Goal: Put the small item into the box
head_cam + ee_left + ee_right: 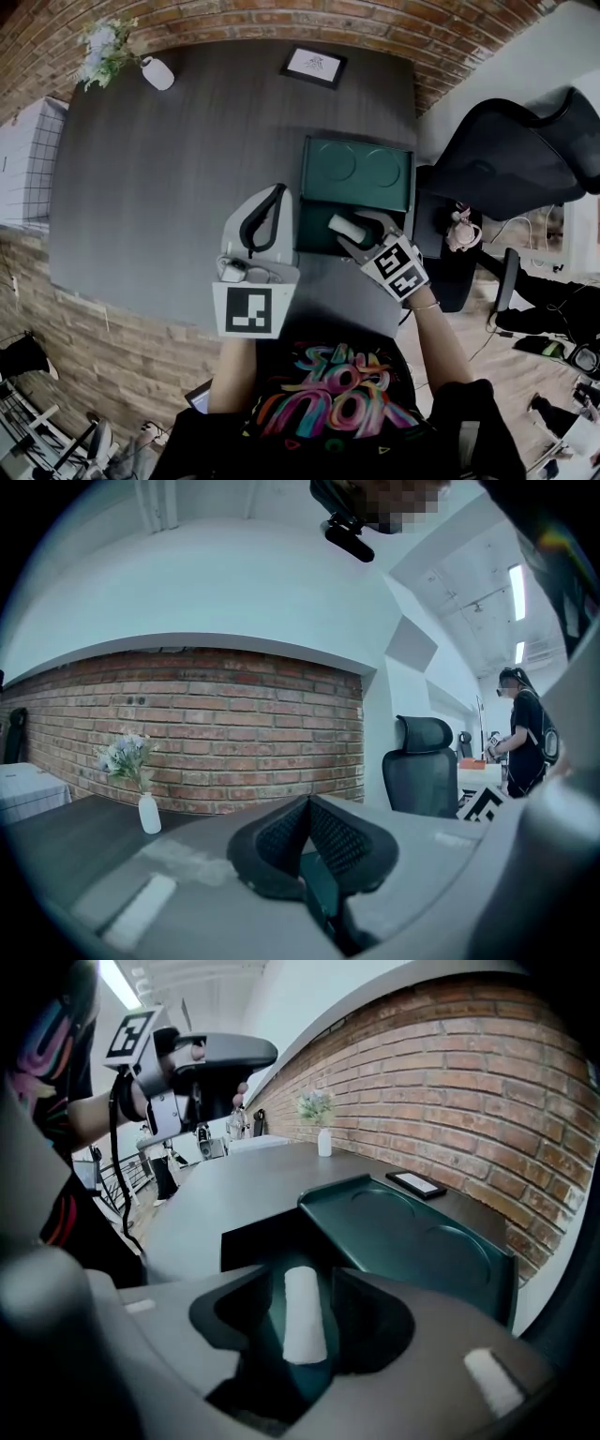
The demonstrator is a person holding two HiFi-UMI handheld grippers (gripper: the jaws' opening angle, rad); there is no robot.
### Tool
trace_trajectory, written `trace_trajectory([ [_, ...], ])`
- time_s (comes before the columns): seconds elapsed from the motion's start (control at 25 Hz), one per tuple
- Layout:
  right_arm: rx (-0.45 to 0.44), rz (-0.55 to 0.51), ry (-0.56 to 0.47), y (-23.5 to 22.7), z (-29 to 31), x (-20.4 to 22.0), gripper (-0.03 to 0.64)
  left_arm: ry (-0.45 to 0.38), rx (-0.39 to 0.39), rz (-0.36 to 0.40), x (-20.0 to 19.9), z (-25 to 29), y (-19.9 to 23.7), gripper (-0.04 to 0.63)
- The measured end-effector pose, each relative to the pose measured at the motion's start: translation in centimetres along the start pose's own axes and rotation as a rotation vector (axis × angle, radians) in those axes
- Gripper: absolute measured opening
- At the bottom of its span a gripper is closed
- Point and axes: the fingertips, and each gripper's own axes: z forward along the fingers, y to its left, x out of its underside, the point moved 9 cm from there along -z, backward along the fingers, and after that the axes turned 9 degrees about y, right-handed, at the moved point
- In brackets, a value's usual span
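A dark grey table (159, 178) stands against a brick wall (281, 17). On it, a green box (313, 225) sits with its lid (357, 173) open and laid back toward the wall. The right gripper (362, 234) is positioned over the open box, its jaws clamped on the small white cylindrical item (302, 1314). The item lies lengthwise between the jaws, and its far end projects above the box interior. The left gripper (307, 810) is held above the table just left of the box, with its jaws pressed together and nothing between them.
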Motion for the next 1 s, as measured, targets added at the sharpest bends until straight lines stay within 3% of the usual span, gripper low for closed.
trace_trajectory([
  [0.44,0.077,0.034,-0.224,1.7,-5.5,-2.7,0.202,-0.035,0.012,0.04,-1.3,-1.9,-1.4,0.002],
  [1.0,0.268,0.169,-0.548,1.2,-17.3,-3.4,0.152,-0.071,0.001,0.07,-2.5,-5.2,-3.2,0.002],
])
